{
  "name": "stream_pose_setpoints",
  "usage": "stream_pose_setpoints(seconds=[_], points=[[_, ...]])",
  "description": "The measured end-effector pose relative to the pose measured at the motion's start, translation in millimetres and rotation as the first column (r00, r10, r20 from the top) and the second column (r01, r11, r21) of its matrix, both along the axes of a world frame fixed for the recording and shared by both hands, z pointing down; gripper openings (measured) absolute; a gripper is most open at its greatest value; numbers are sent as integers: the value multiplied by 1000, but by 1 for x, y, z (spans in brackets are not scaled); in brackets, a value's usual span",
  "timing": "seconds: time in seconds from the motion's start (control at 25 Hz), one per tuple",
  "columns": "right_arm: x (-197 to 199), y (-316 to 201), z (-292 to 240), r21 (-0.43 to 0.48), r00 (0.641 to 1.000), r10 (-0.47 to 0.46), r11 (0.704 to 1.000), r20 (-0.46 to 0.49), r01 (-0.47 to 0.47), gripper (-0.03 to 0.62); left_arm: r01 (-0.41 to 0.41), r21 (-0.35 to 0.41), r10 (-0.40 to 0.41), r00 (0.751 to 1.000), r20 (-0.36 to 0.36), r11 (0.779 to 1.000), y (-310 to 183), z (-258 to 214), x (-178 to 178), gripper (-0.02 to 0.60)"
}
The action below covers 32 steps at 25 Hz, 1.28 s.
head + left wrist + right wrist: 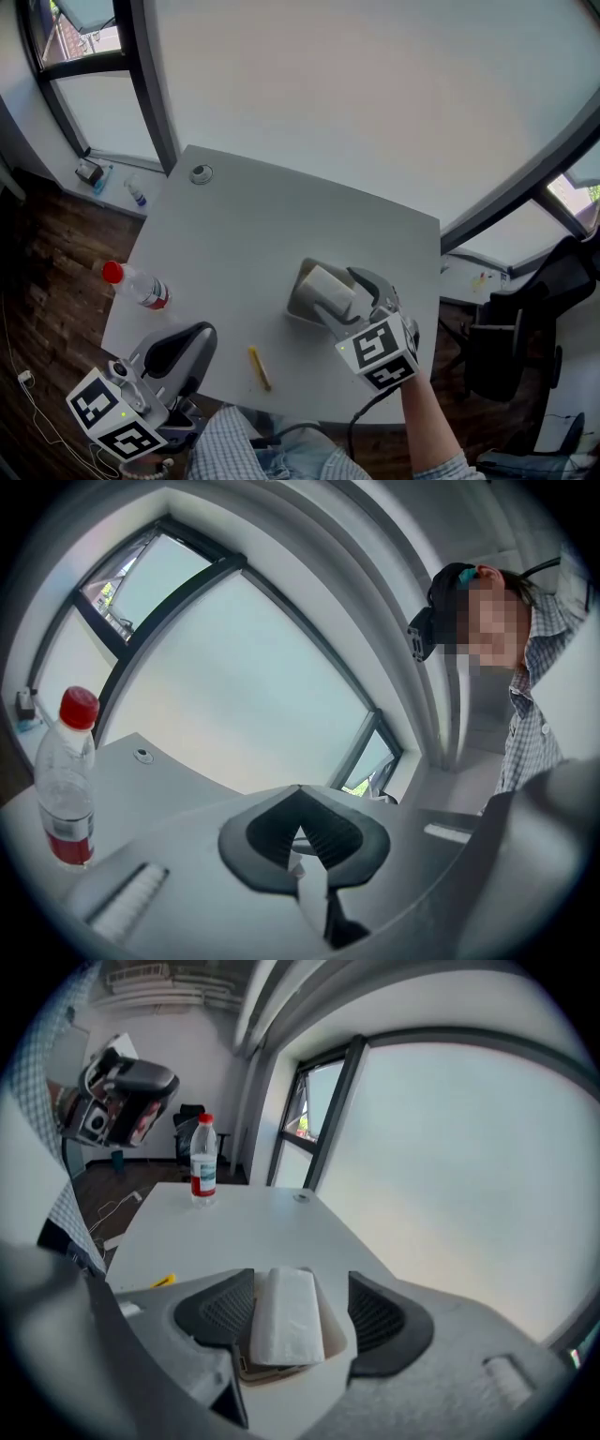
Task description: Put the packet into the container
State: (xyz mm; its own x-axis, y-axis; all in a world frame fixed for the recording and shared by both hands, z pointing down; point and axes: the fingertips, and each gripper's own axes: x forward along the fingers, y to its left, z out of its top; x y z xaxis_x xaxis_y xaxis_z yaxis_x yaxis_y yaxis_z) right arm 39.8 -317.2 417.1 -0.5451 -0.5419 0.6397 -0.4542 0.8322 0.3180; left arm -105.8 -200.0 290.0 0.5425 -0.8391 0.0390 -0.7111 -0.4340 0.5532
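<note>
The right gripper [300,1288] hangs with its 2 jaws spread wide over a shallow grey container [343,1337], neither pad pressing on the white packet [286,1321] that lies lengthwise in it. The packet looks delivered. The clean finish would be to draw the open jaws straight up and back, keeping both pads off the packet's sides so it isn't dragged out and the light container isn't nudged or tipped.

The left gripper [300,823] sits near the table's front edge, well apart from the container, its jaws pressed together on nothing.

The grey table [262,225] also carries a clear bottle [139,286] with a red cap and a small yellow stick-like item [259,367]. Large frosted windows run behind it, dark wood flooring [47,272] lies below, and a black chair [525,328] stands to the right.
</note>
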Motion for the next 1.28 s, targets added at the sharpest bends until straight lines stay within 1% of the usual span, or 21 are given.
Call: stream_pose_setpoints(seconds=[0.04,0.08,0.12,0.16,0.24,0.32,0.44,0.6,0.68,0.8,0.88,0.96,1.04,1.12,1.2,1.28], points=[[2,-2,-11,42,999,20,999,40,-22,303,-4,2,4,1000,-1,1000,0,0,1,3],[4,-5,-24,96,996,41,994,74,-48,239,-8,3,8,1000,0,1000,0,-1,2,3],[8,-8,-35,149,993,59,986,100,-74,147,-13,4,13,1000,1,1000,0,-1,4,3],[12,-9,-44,189,990,74,977,120,-96,105,-18,6,18,1000,3,1000,-1,-2,5,3],[19,-9,-58,226,981,98,965,165,-134,47,-27,11,27,1000,6,1000,-2,-4,8,3],[25,-6,-72,231,965,121,957,233,-176,3,-34,16,34,999,10,999,-3,-6,9,3],[31,1,-96,225,927,149,945,343,-236,2,-44,23,44,999,17,999,-4,-9,10,3],[46,13,-127,256,882,169,918,439,-303,2,-58,33,57,998,27,998,-5,-12,13,3],[54,20,-141,231,837,178,913,518,-337,2,-66,37,65,997,33,997,-6,-14,16,3],[67,30,-157,173,754,199,907,626,-383,2,-81,43,80,996,40,996,-6,-17,20,3],[75,37,-163,159,722,207,901,661,-404,2,-90,47,87,995,45,995,-6,-20,21,3],[83,44,-167,160,704,216,890,677,-426,2,-96,51,94,994,49,994,-7,-21,23,3],[94,50,-169,166,687,231,872,689,-460,2,-101,55,98,994,53,993,-7,-22,25,3],[106,57,-169,156,659,248,857,710,-491,2,-100,62,97,994,55,993,-6,-24,26,3],[116,64,-168,131,629,265,850,731,-510,2,-102,66,99,993,58,993,-6,-26,28,3],[124,69,-164,113,616,282,846,735,-521,2,-109,66,105,993,63,992,-5,-27,31,3]])
